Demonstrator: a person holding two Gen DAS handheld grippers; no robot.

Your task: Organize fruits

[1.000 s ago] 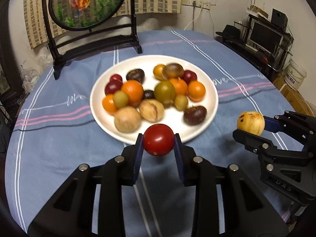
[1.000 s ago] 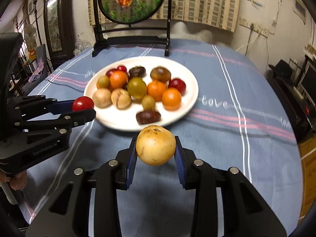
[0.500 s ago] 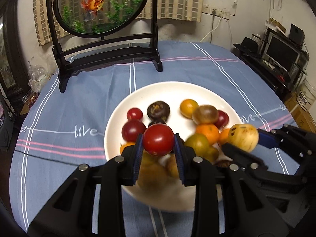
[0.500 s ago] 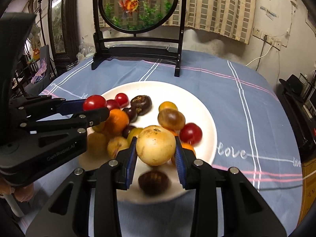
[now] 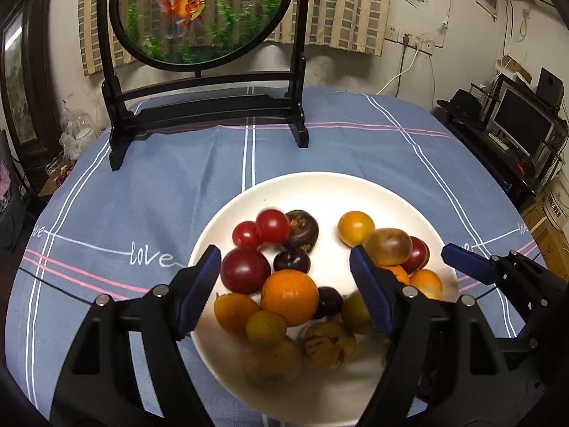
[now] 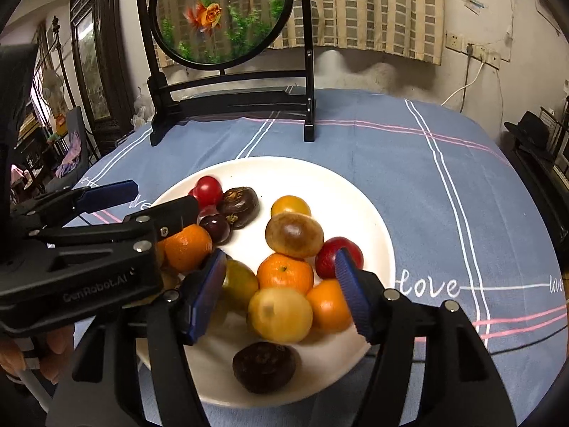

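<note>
A white plate point(image 5: 320, 188) point(image 6: 359, 206) holds several fruits: red, orange, yellow and dark ones. My left gripper point(image 5: 286, 284) is open and empty over the plate's left half. A red tomato point(image 5: 273, 226) point(image 6: 208, 188) lies blurred at the plate's far left, beside a dark fruit point(image 5: 301, 230). My right gripper point(image 6: 279, 293) is open and empty over the plate's near side. A yellow round fruit point(image 6: 280, 315) sits blurred between its fingers, among oranges point(image 6: 285, 273). Each gripper shows in the other's view, the right point(image 5: 473, 265) and the left point(image 6: 142, 201).
A black-framed round goldfish screen point(image 5: 202, 17) point(image 6: 220, 14) stands at the back of the blue striped tablecloth point(image 5: 160, 178). Shelves with a monitor point(image 5: 522, 121) stand off the table to the right. Cabinets and clutter stand off to the left point(image 6: 71, 142).
Both grippers moved forward over the plate and opened. The left let go of the red tomato, the right let go of the yellow fruit; both fruits now lie on the plate.
</note>
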